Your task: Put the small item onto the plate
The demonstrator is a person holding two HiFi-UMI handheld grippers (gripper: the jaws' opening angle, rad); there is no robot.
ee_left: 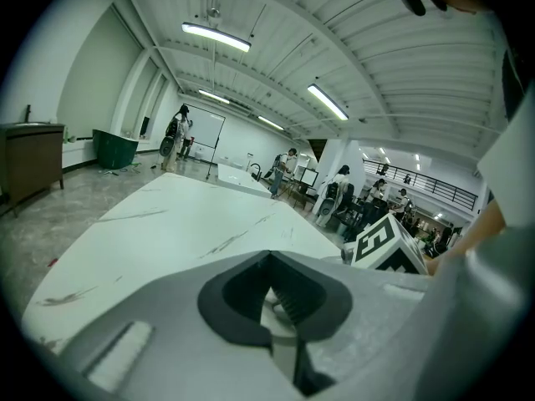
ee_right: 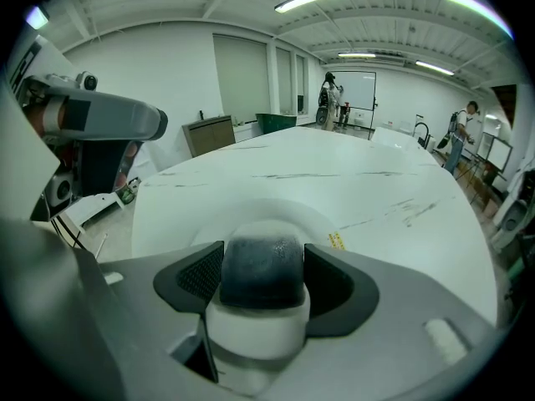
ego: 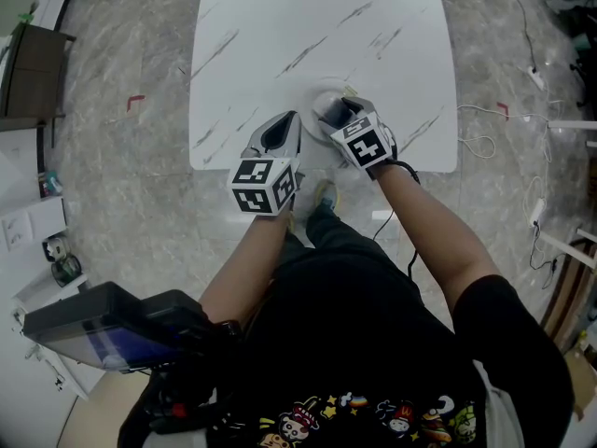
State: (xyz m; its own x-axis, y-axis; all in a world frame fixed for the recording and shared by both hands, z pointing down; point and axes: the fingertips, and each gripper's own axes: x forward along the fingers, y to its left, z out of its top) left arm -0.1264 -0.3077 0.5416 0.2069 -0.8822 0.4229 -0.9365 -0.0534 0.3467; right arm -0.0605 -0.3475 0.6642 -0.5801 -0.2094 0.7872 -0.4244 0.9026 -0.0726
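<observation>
A small item (ee_right: 261,274), dark grey on top with a white body, sits between the jaws of my right gripper (ee_right: 263,286), which is shut on it. In the head view that gripper (ego: 336,112) hovers over a white round plate (ego: 324,94) near the table's front edge. The plate's rim (ee_right: 276,210) shows just beyond the item. My left gripper (ego: 284,131) hangs beside it on the left, over the table edge. Its jaws (ee_left: 269,261) are shut with nothing between them. The right gripper's marker cube (ee_left: 389,245) shows at its right.
The white marbled table (ego: 317,26) stretches away beyond the plate. A yellow sticker (ee_right: 336,241) lies right of the plate. A dark cabinet (ego: 28,73) stands far left, and cables (ego: 485,143) trail on the floor to the right. People stand in the far background.
</observation>
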